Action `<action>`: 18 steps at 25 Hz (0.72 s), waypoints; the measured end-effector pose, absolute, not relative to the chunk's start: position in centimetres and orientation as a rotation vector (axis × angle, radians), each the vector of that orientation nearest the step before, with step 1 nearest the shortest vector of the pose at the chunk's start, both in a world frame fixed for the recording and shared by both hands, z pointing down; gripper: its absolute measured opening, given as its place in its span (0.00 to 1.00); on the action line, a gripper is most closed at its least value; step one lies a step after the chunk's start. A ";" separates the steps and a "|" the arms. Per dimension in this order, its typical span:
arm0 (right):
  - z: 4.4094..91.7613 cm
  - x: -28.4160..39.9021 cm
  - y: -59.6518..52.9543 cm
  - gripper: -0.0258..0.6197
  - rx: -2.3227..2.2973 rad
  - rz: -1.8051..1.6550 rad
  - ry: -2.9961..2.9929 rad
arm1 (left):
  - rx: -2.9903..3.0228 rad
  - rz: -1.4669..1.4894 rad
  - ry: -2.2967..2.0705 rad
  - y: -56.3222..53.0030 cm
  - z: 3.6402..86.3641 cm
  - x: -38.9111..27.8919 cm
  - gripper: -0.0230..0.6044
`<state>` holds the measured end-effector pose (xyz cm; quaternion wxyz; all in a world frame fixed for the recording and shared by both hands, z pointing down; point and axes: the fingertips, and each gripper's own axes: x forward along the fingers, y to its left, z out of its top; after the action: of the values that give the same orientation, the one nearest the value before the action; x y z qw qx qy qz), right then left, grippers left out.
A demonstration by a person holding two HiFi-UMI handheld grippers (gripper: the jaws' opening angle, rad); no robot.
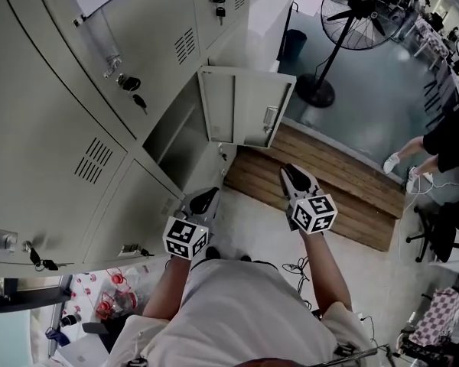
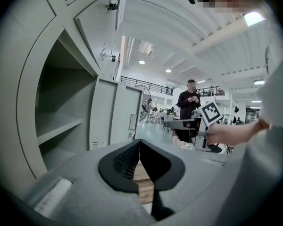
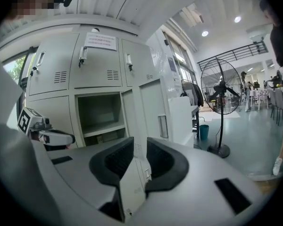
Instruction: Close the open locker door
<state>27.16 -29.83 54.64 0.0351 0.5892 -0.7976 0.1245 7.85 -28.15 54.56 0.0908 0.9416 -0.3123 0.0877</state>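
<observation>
locker door open | left claw together | right claw apart, empty | fan beyond door

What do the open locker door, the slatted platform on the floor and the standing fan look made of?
Open locker door: likely painted sheet metal, pale grey matte, with a folded rim. Platform: looks like bare wood, brown boards with visible seams. Fan: dark wire guard and pole, probably metal; base material unclear.
</observation>
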 end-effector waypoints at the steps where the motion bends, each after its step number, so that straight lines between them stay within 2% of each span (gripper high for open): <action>1: 54.6 27.4 -30.4 0.16 1.811 0.378 -2.447 | 2.797 0.260 -0.926 -28.5 54.6 7.9 0.06; 18: 55.0 30.2 -40.3 0.16 1.788 0.423 -2.412 | 2.736 0.257 -0.972 -31.6 55.4 7.2 0.06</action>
<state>30.24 -40.26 54.99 0.0548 0.5888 -0.7943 0.1394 7.24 -31.60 55.43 0.1131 0.9326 -0.3313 0.0875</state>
